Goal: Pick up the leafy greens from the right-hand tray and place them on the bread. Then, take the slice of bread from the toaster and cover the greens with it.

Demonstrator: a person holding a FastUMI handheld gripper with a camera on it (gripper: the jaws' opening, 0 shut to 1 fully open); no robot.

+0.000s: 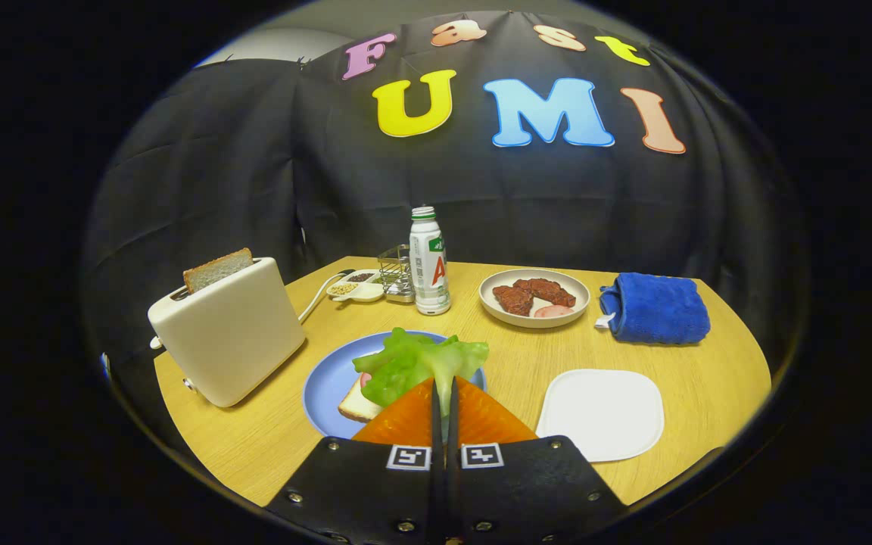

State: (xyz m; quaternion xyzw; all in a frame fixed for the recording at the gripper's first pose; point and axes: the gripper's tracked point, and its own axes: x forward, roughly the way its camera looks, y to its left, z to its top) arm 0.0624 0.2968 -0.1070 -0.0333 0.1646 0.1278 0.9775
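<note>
Where the fingers meet: the gripper is pinched tight on the leafy greens, held over the blue plate.
Bread on plate: a pale slice under the greens.
Left of plate: smooth cream toaster, a brown slice upright in its slot.
Right of plate: flat white square tray.
Beyond plate: bottle, wire rack, round dish of meat, folded blue towel.
Underneath: wood-grain table.

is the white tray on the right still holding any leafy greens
No, the white tray is bare; the leafy greens are pinched between the closed fingers of the gripper, above the bread on the blue plate.
</note>
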